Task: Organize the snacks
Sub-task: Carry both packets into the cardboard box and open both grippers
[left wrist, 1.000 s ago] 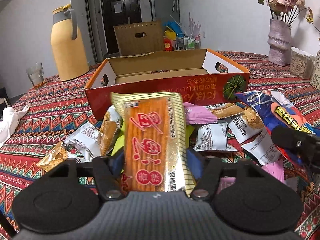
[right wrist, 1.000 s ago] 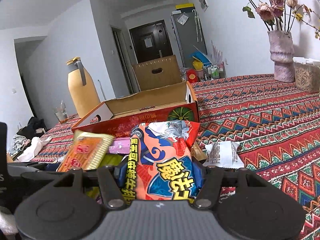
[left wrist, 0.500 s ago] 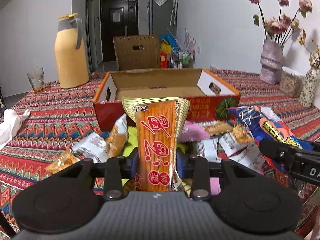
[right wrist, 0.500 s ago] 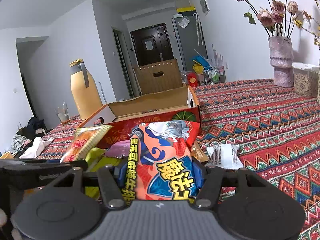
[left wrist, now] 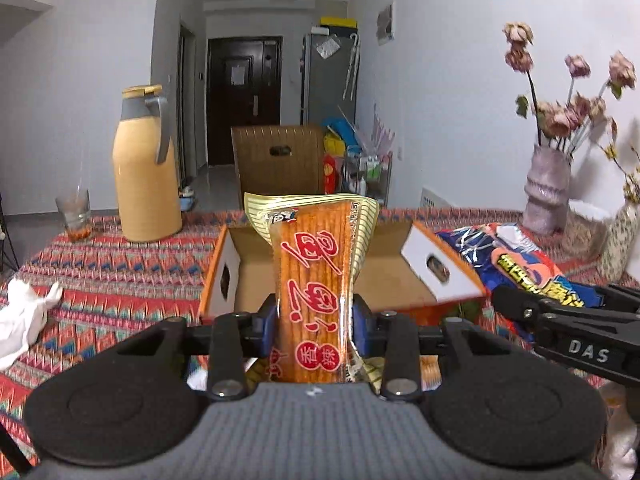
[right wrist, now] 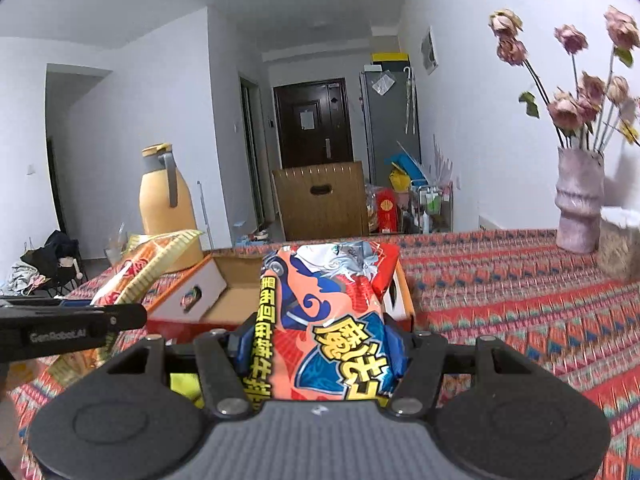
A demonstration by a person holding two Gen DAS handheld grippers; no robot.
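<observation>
My left gripper [left wrist: 314, 320] is shut on an orange and gold snack pack [left wrist: 314, 276] that stands upright between its blue pads. Behind it lies the open red cardboard box [left wrist: 384, 276], its inside bare. In the right wrist view my right gripper [right wrist: 320, 344] is shut on a red and blue snack bag [right wrist: 332, 320] with yellow lettering. The box [right wrist: 236, 300] sits just beyond that bag. Each gripper shows at the edge of the other's view: the right one with its bag [left wrist: 532, 272], the left one with its pack [right wrist: 148, 268].
A yellow thermos jug [left wrist: 146, 168] and a glass [left wrist: 76, 212] stand at the far left of the patterned tablecloth [right wrist: 520, 300]. A vase of dried flowers [right wrist: 578, 200] and a woven basket [right wrist: 620, 244] stand at the right. A white cloth [left wrist: 24, 316] lies left.
Both grippers have risen with their packs, so the loose snacks on the table dropped out of sight. The left jaws closed tighter on the orange pack, and the views now look over the box.
</observation>
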